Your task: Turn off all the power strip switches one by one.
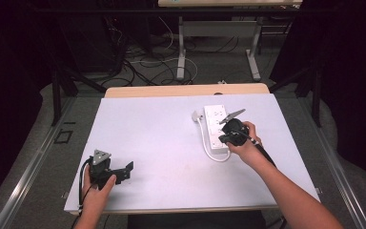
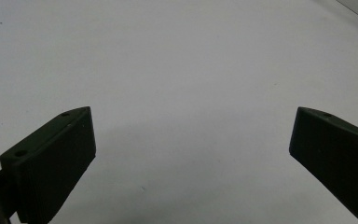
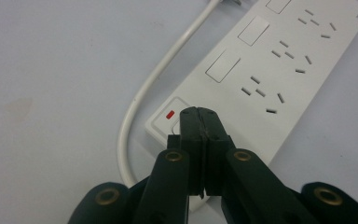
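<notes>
Tool tips [image 3: 199, 114] hide power strip's [image 3: 279, 70] switch partly.

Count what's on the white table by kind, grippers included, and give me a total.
Power strip, white, with its cord and plug: 1
Grippers: 2, the left gripper open, the right gripper shut at the strip's switch
Total: 3

Small print on power strip [image 3: 279, 70] corner illegible
</notes>
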Motion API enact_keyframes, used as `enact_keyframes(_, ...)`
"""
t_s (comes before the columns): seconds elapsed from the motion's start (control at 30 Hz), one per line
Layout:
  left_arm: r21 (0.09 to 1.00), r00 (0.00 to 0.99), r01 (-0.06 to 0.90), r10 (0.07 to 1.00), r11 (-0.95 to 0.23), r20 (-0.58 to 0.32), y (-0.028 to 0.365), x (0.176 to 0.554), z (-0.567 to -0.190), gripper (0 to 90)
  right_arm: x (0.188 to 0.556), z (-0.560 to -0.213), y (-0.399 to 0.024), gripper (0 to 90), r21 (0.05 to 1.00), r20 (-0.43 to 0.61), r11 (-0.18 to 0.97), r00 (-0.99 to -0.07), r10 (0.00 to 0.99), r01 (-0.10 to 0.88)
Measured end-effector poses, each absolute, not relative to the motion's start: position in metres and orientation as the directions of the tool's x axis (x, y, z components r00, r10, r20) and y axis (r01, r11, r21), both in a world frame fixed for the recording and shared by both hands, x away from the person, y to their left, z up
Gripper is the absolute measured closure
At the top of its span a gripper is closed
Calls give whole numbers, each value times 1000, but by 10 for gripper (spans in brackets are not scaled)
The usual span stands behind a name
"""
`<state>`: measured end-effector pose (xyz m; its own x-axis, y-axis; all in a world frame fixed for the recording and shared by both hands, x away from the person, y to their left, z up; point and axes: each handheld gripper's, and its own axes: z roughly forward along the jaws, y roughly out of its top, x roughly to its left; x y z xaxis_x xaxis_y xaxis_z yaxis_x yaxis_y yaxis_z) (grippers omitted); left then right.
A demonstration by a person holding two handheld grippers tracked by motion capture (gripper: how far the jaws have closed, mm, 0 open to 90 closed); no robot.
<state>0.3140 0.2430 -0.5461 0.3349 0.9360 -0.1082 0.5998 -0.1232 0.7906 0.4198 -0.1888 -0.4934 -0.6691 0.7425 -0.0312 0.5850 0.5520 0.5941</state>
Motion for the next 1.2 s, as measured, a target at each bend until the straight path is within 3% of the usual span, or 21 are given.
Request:
enact_keyframes(0.87, 791, 324, 601, 939, -112, -113, 245, 314, -547, 3, 434, -514, -172, 900, 517, -22, 580, -668, 744, 630)
enact_keyframes(1.2, 787, 326, 606, 938, -115, -114, 244, 314, -547, 3, 437, -516, -176, 900, 515, 43, 536, -645, 763, 669)
